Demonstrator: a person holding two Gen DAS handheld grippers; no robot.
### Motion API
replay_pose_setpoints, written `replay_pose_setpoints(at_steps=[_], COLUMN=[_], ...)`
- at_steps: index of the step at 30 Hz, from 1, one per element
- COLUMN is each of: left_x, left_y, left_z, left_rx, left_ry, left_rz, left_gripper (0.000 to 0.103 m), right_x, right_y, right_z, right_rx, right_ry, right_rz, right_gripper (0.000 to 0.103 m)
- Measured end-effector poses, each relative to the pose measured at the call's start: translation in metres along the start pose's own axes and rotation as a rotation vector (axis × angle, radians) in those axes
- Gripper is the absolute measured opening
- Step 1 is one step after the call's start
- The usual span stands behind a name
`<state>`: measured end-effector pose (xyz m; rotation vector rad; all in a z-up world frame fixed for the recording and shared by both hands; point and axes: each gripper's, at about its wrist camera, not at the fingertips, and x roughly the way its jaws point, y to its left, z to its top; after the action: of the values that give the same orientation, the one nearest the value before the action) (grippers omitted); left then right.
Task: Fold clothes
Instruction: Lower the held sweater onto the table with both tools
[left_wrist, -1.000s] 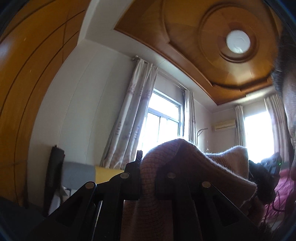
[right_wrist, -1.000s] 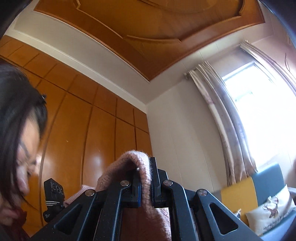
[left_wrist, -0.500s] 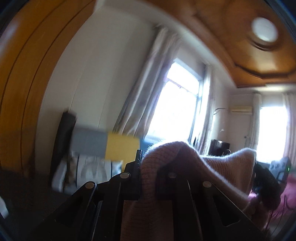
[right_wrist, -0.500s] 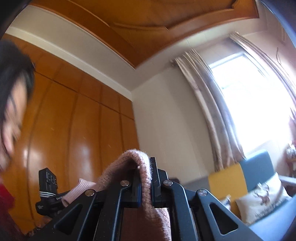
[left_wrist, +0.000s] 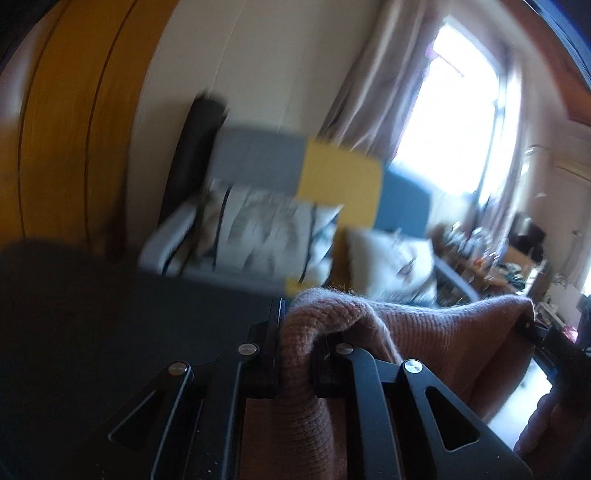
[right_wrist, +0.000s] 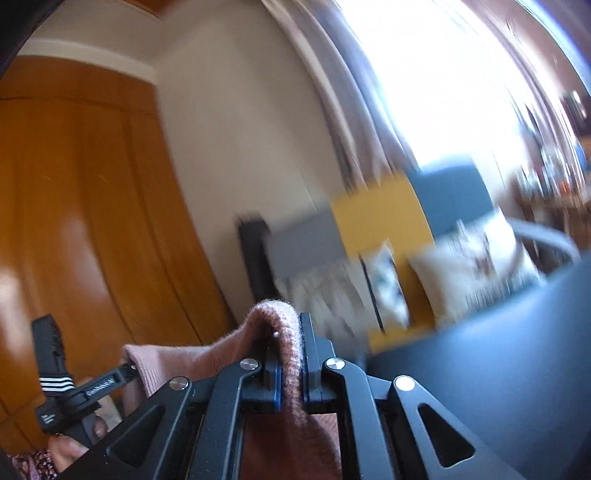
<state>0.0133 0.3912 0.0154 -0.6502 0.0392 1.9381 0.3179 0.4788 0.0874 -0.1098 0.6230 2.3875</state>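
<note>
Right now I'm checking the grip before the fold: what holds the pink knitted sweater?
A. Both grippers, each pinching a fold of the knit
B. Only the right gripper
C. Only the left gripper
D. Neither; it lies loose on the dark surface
A: the left gripper and the right gripper each clamp a bunched fold of the pink knitted sweater, which spans between them.

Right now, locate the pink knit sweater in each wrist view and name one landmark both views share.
Left wrist view: the pink knit sweater sits bottom centre, clamped in the left gripper, stretching right toward the other gripper.
Right wrist view: the sweater sits bottom centre, clamped in the right gripper, trailing left to the other gripper.
Shared landmark: the yellow sofa panel.
</note>
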Motion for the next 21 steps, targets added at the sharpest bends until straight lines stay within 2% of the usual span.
replay_pose_setpoints(at_steps=[3, 6, 9, 11, 14, 16, 19, 21], left_x=[0.048, 0.09, 0.122, 0.144, 0.171, 0.182, 0.194, 0.201], left_y=[0.002, 0.005, 0.023, 0.034, 0.037, 0.028, 0.023, 0.026], left_z=[-0.02, -0.033, -0.037, -0.036, -0.03, -0.025, -0.019, -0.017], left_rx=[0.054, 0.096, 0.012, -0.045, -0.034, 0.036, 0.087, 0.084], left_ry=[0.067, 0.157, 0.262, 0.313, 0.343, 0.352, 0.352, 0.352], left_rz=[0.088, 0.146, 0.152, 0.156, 0.156, 0.16, 0.149, 0.133], left_gripper=[0.012, 0.012, 0.012, 0.012, 0.012, 0.013, 0.014, 0.014], right_x=[0.052, 0.103, 0.147, 0.169, 0.197, 0.216, 0.227, 0.234], right_y=[-0.028, -0.048, -0.061, -0.075, -0.092, -0.104, -0.13, -0.136], right_z=[-0.016, -0.032, -0.042, -0.05, -0.051, -0.054, -0.051, -0.048], right_rx=[0.027, -0.003, -0.041, -0.005, 0.057, 0.098, 0.218, 0.225], right_ry=[0.102, 0.2, 0.286, 0.334, 0.398, 0.46, 0.467, 0.474], right_rz=[-0.065, -0.13, -0.185, -0.199, -0.222, -0.256, -0.237, -0.229], right_gripper=[0.005, 0.006, 0.006, 0.006, 0.006, 0.008, 0.007, 0.008])
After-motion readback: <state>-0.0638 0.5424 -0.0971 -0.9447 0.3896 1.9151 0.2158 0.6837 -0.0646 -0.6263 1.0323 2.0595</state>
